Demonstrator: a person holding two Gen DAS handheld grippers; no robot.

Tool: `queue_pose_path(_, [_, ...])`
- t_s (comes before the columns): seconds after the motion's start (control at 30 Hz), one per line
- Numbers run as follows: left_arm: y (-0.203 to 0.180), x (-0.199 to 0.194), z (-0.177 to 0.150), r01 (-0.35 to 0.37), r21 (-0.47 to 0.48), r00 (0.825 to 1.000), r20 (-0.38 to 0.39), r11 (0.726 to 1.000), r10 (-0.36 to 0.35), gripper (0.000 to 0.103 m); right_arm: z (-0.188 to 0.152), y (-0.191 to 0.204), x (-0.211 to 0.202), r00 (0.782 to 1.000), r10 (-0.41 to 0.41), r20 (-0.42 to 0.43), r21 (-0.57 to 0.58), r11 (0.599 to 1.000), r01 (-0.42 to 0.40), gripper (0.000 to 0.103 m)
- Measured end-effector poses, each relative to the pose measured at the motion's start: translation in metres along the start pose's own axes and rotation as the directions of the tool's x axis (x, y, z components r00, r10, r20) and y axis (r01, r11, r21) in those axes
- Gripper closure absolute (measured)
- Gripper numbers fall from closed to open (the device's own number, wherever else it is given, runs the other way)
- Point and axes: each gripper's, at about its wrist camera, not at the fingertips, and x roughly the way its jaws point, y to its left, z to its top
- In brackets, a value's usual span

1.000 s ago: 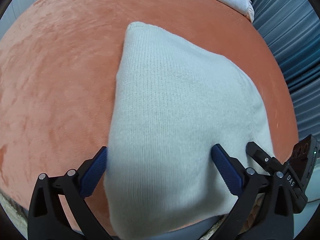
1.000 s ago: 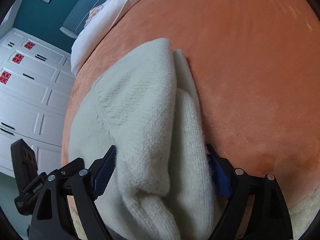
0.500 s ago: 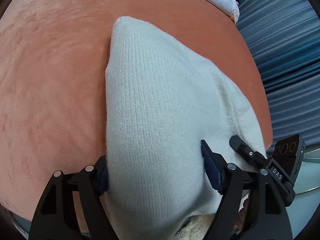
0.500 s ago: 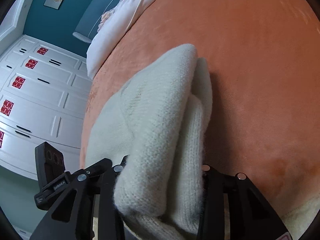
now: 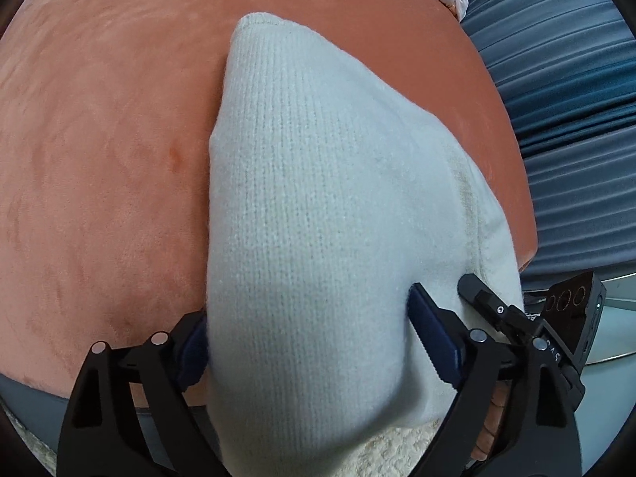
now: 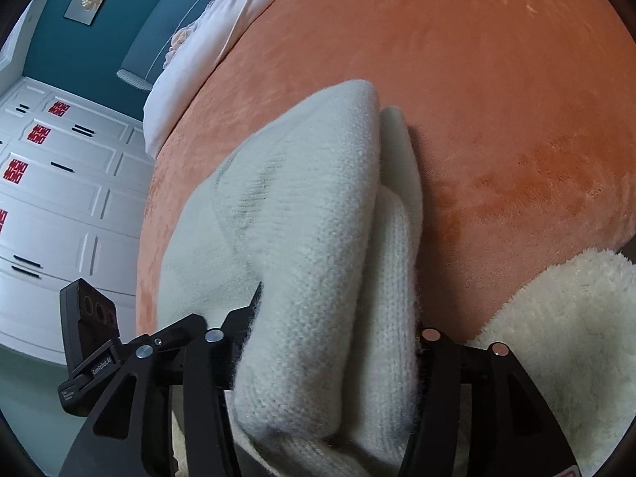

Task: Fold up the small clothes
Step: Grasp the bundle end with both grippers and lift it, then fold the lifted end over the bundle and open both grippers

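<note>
One folded cream knit garment (image 5: 318, 218) lies on the orange plush bedcover (image 5: 99, 139), its near end hanging past the near edge of the bed and its far tip pointing up the cover toward the white bedding (image 6: 190, 79) at the far edge. Seen from my right wrist, its layers are stacked, a thick fold on top and thinner folds showing along the right side. My left gripper (image 5: 306, 342) straddles the near end, jaws opening, the blue pads just beside the knit on both sides, the cloth bulging between them. My right gripper (image 6: 338, 342) has the same bundle between its jaws, which are also opening; the wool fills the gap and hides the pads. Just right of it lies a fluffy white blanket (image 6: 564, 318) at the bed's near edge. White drawers (image 6: 59, 183) stand beyond the left edge
</note>
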Motion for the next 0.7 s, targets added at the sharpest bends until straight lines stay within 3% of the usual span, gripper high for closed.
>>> queue_pose_path(0.1, [-0.009,0.002,0.005,-0.034,0.004,0.999,0.0,0.999,0.034,0.017,0.002,-0.003,0.008,1.0,-0.012,-0.008,0.003,1.0,0.012,0.047])
queue_pose_path(0.2, [-0.021,-0.008,0.002,-0.079,0.063,0.997,0.017,0.995,0.078,0.029,0.002,0.007,-0.001,1.0,-0.012,0.014,-0.029,0.999,0.013,0.064])
queue_pose_path(0.4, [-0.049,-0.052,-0.002,-0.098,0.159,0.992,0.089,0.982,0.084,0.038,-0.003,0.038,-0.038,0.995,0.013,0.098,-0.112,0.994,-0.002,0.068])
queue_pose_path(0.53, [-0.071,-0.092,-0.005,-0.082,0.213,0.986,0.16,0.974,0.048,0.039,-0.005,0.056,-0.074,0.982,0.058,0.178,-0.144,0.989,-0.032,0.068])
queue_pose_path(0.7, [-0.1,-0.157,-0.008,-0.043,0.294,0.96,0.277,0.955,-0.042,0.039,-0.006,0.093,-0.132,0.942,0.119,0.313,-0.225,0.973,-0.048,0.068])
